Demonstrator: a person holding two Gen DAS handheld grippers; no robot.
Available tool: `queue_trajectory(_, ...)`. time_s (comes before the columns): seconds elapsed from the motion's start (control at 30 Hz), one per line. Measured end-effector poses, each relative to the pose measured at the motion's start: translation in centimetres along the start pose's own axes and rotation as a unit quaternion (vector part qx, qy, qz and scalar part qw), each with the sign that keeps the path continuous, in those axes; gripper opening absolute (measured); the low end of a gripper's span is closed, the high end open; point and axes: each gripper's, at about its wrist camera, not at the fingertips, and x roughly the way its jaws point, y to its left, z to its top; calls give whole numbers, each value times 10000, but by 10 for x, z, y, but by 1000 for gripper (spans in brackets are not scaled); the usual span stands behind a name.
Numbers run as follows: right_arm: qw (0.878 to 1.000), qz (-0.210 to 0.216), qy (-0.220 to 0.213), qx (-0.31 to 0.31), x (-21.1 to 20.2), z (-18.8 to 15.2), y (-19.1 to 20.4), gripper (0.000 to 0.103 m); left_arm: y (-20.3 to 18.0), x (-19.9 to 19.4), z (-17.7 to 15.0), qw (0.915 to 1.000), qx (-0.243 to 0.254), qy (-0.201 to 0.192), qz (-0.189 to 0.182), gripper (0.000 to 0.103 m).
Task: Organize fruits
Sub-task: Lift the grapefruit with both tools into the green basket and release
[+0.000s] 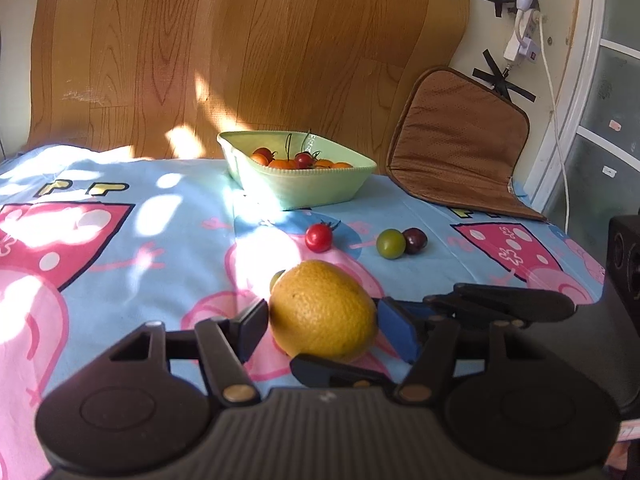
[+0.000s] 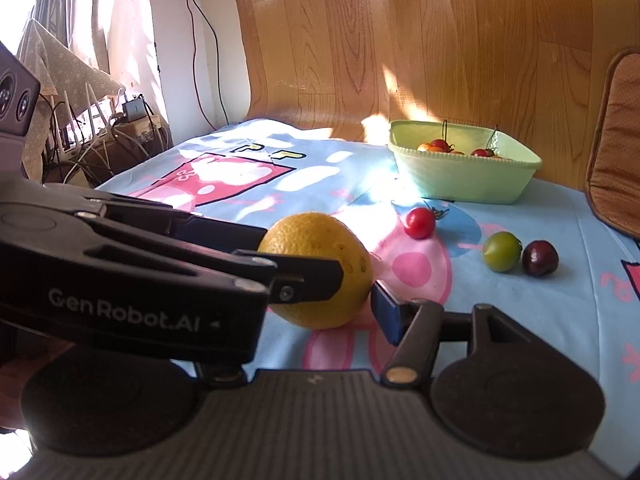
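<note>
Gripper snug around lemon

"GenRobot.AI" reads in white on the left gripper body.

Hard sunlight came in from the curtained window on the left, throwing dappled blown-out patches on the tablecloth and the wood-grain backdrop. Glare washed out the near wall of the green bowl. The orange cast a soft shadow to the right. Heavy fisheye bending with dark vignetted corners in both views; gripper bodies up close were soft, slightly out of focus
</note>
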Motion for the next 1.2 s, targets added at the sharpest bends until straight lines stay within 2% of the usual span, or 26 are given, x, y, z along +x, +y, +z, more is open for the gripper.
queue_trajectory(0.03, 10000, -15, 31, 20, 3, 0, 0, 65, 3, 2, -1, 9999, -92, 12, -105, 64)
queue_trajectory(0.2, 9998, 67, -126, 123, -7, 0, -2, 64, -3, -8, 7, 9999, -78, -74, -122, 62)
queue_trajectory(0.33, 9977, -36, -678, -64, -24, 24, -8, 64, -20, -21, 38, 9982, 266, -530, -119, 62)
queue_trajectory(0.47, 9950, -269, -954, -124, -20, 52, -27, 64, -28, -3, 71, 9959, 456, -771, -149, 62)
queue_trajectory(0.67, 9960, -424, -781, 95, 27, 92, -84, 64, -11, 63, 125, 9976, 261, -569, -291, 62)
queue_trajectory(0.83, 9963, -580, -597, 214, 69, 113, -122, 64, 9, 120, 155, 9988, 105, -353, -329, 62)
queue_trajectory(1.0, 9969, -635, -338, 313, 109, 117, -149, 64, 23, 167, 165, 9997, 13, -65, -231, 60)
queue_trajectory(1.13, 9968, -620, -100, 492, 124, 119, -159, 66, 26, 181, 166, 9999, -8, -43, -117, 61)
queue_trajectory(1.2, 9958, -626, -304, 601, 116, 119, -163, 66, 28, 176, 166, 9999, -16, -128, -74, 62)
